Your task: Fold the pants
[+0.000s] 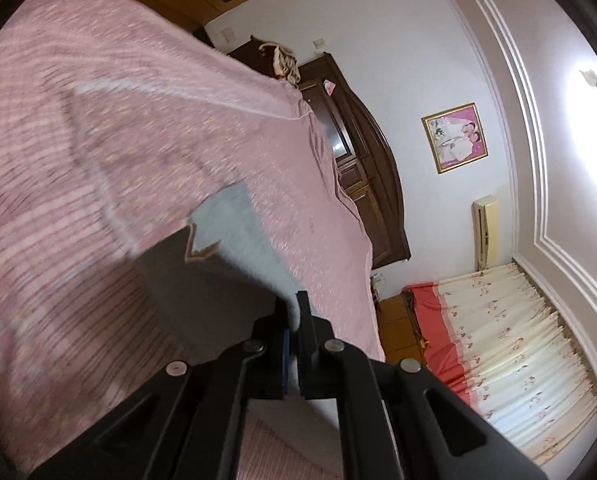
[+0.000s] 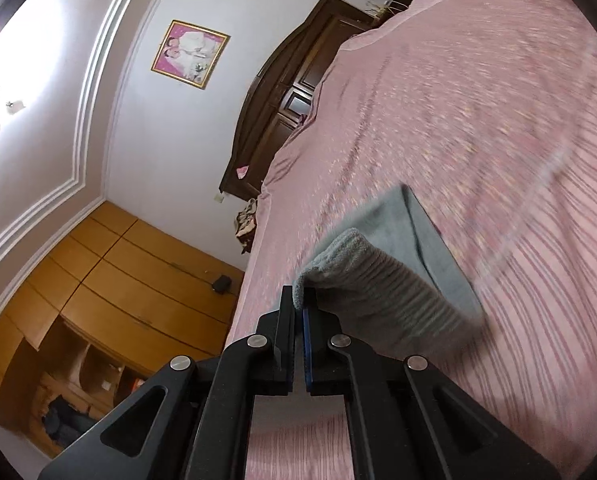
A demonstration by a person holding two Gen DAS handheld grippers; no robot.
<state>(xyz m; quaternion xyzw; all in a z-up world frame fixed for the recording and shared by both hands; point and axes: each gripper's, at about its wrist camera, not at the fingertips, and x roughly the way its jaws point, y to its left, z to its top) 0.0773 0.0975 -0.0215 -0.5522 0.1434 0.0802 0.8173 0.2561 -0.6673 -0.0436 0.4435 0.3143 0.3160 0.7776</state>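
The soft grey knitted pants (image 2: pixel 382 280) hang between the two grippers just above the pink striped bedspread (image 2: pixel 478 120), each end pinched at a corner. The left gripper (image 1: pixel 294 312) has its black fingers (image 1: pixel 308 320) pressed together on a thin edge of the cloth, and the right gripper (image 2: pixel 300 312) is likewise clamped, on the ribbed band end. The fabric looks light and limp: it sags and drapes rather than holding a line, so I judge it will need both corners carried together and kept taut, or the fold will wrinkle (a grip well into the hem, not on its last threads, would be safer against slipping). The left wrist view shows a tan zigzag patch on the dark underside of the garment, a dark wooden headboard (image 1: pixel 362 152) and cream flowered curtains (image 1: pixel 510 340); the right wrist view instead shows the ribbing, the flat part lying on the bed, and orange wooden cabinets (image 2: pixel 110 280).
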